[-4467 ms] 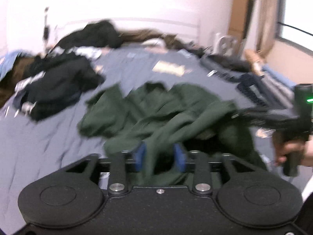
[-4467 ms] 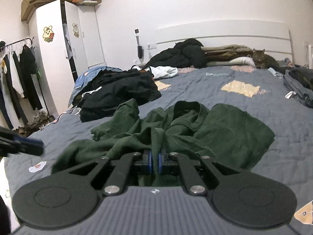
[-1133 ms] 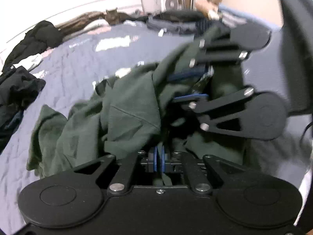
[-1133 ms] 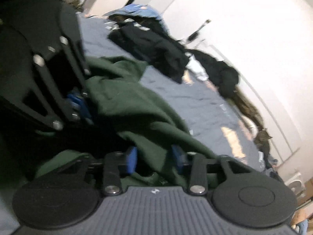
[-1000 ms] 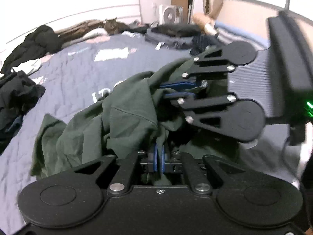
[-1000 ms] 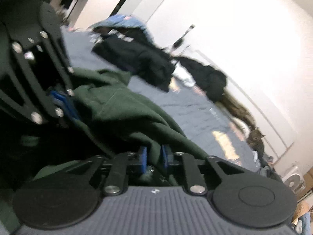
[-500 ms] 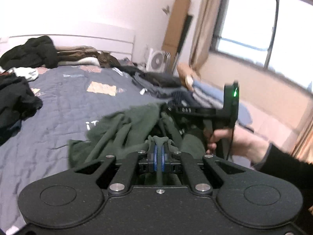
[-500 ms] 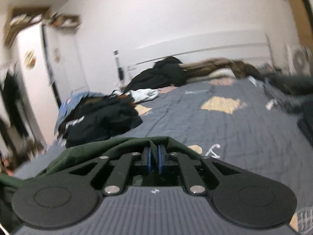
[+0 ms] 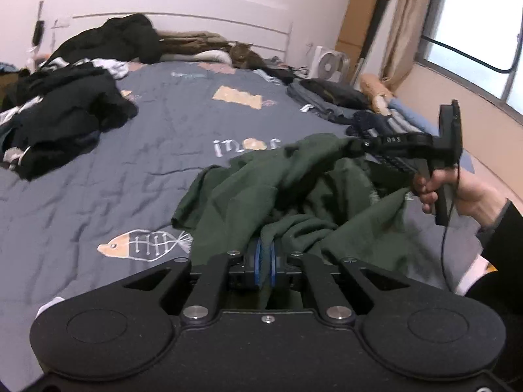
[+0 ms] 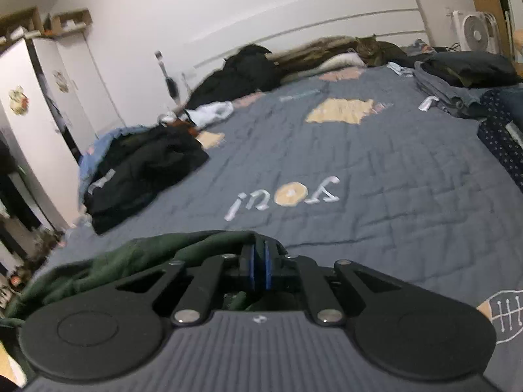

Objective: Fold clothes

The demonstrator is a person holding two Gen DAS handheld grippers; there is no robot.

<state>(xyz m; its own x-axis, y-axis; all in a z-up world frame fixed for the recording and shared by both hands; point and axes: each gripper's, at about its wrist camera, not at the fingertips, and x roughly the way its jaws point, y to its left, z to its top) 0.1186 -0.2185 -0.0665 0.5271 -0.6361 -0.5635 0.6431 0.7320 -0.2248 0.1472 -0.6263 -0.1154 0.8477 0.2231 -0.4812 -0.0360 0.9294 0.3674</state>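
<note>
Both grippers have drawn apart since a second ago, when they sat nearly face to face over the bunched green top; the right one now points up the bed.

Left gripper is clenched on a fold of the green top, blue pads pressed together with cloth between them. Right gripper is also clenched on an edge of the top, held in a hand at 3 o'clock in the left view. Between the two, the top hangs rumpled and twisted, its lower part resting on the grey quilt.

Risks, as a judgement: the cloth is gathered in thick ridges, so either grip may hold only a thin fold and slip if pulled taut. The twist could lock in a crooked crease when laid down.

Around it: a black pile of clothes at 10 o'clock, stacked clothes at 1 o'clock, a cat by the headboard at 12, and a fan beyond. The quilt's middle lies open; the piles crowd only its sides.
</note>
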